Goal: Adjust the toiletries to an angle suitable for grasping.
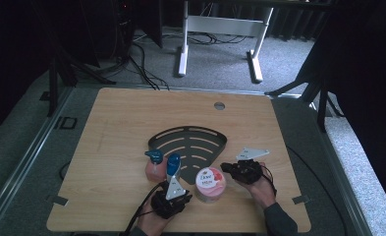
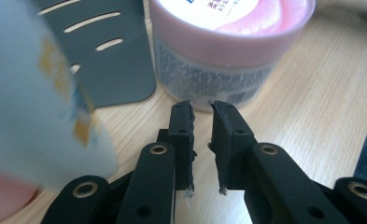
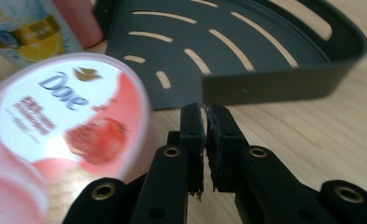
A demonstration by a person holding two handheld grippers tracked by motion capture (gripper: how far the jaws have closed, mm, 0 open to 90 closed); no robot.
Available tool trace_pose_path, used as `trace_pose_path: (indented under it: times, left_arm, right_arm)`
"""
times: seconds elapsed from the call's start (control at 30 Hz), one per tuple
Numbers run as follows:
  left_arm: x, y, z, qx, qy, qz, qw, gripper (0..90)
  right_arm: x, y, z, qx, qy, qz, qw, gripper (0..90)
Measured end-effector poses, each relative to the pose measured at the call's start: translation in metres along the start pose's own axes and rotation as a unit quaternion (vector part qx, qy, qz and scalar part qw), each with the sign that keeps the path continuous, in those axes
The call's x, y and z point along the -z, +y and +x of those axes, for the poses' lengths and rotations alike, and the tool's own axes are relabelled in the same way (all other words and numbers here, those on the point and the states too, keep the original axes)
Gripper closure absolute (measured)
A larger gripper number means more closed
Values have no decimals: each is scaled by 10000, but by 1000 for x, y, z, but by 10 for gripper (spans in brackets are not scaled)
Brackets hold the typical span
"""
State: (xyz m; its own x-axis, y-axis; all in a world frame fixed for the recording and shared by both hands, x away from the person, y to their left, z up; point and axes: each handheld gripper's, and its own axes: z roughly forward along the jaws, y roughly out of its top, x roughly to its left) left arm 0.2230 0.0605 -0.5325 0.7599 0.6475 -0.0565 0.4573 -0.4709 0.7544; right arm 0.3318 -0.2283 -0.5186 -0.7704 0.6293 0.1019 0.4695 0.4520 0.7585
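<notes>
Pale wood-grain table (image 1: 122, 123); dark slotted fan-shaped tray (image 1: 190, 142) at centre. Round pink Dove jar (image 1: 210, 184), glossy strawberry lid, at tray's 6 o'clock, between grippers. Blue-capped bottles (image 1: 163, 164) at jar's 9, labels blurred. Left gripper (image 2: 202, 116) jaws slightly apart, empty; right gripper (image 3: 204, 116) jaws nearly together, empty.

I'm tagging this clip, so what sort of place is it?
Probably a recording lab or studio: a wooden table on grey carpet, dark curtains around it, cables on the floor and a white desk frame behind.
</notes>
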Motion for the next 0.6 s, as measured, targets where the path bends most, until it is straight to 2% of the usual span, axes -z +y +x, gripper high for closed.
trace_pose_path:
  times: [0.1, 0.17, 0.2, 0.37, 0.4, 0.6]
  left_arm:
    - [7, -7, 3, 11, 18, 26, 10000, 755]
    - [9, -10, 5, 64, 54, 38, 10000, 747]
    - [11, -15, 9, 158, 59, 76, 9998, 745]
    - [16, -23, 15, 246, 124, 136, 9995, 734]
    - [18, -25, 16, 271, 138, 134, 9994, 727]
    - [26, -32, 23, 400, 249, 108, 9988, 724]
  right_arm:
    - [-2, -7, -8, -120, -231, 113, 9996, 784]
    - [-2, -9, -11, -157, -285, 135, 9994, 770]
    - [-3, -12, -15, -213, -415, 165, 9988, 726]
    - [-3, -16, -23, -312, -581, 146, 9977, 611]
    - [-4, -19, -26, -309, -789, 192, 9962, 543]
    - [-3, -25, -33, -308, -1058, 236, 9936, 481]
